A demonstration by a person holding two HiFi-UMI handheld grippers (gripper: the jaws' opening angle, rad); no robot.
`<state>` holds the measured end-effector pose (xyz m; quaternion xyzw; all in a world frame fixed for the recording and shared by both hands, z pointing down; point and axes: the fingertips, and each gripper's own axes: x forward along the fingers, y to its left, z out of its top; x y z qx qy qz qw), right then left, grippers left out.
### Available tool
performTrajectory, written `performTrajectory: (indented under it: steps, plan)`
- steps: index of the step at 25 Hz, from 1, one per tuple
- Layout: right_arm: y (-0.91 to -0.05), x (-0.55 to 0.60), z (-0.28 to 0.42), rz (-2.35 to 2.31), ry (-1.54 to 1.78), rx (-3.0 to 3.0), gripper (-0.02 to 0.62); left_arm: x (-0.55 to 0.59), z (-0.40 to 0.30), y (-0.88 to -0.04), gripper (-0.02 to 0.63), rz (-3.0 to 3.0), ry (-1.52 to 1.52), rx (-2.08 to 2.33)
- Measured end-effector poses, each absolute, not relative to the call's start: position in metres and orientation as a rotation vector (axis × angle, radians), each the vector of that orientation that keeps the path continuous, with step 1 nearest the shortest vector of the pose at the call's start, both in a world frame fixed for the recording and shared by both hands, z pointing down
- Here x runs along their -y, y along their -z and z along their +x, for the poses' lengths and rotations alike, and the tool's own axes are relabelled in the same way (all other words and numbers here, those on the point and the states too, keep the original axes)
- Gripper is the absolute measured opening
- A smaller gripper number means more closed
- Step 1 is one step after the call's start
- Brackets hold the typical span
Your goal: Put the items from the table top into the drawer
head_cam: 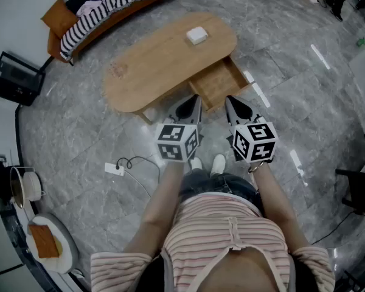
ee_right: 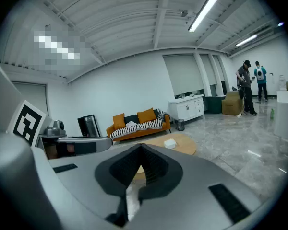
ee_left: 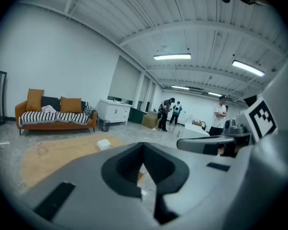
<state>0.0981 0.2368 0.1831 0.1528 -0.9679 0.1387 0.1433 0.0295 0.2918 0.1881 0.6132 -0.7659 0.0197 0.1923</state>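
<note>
A small white box lies on the far end of the oval wooden table. The table's drawer stands pulled out on the near side, and I see nothing in it. My left gripper and right gripper hover side by side just short of the table, in front of the drawer, both shut and empty. The left gripper view shows the left gripper with its jaws together and the white box beyond them on the table. In the right gripper view the right gripper is shut, with the box farther off.
An orange sofa with a striped blanket stands behind the table. A power strip and its cable lie on the floor at the left, near the person's white shoes. A dark panel leans at far left. People stand far off.
</note>
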Motion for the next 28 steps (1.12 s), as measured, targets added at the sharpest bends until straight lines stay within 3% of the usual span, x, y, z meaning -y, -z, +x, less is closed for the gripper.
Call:
performTrajectory:
  steps: [28]
  plan:
    - [-0.193,-0.184,0.114,0.447,-0.460,2.791,0.009,-0.272,0.008,-0.193,0.014,1.591,-0.047,2.245]
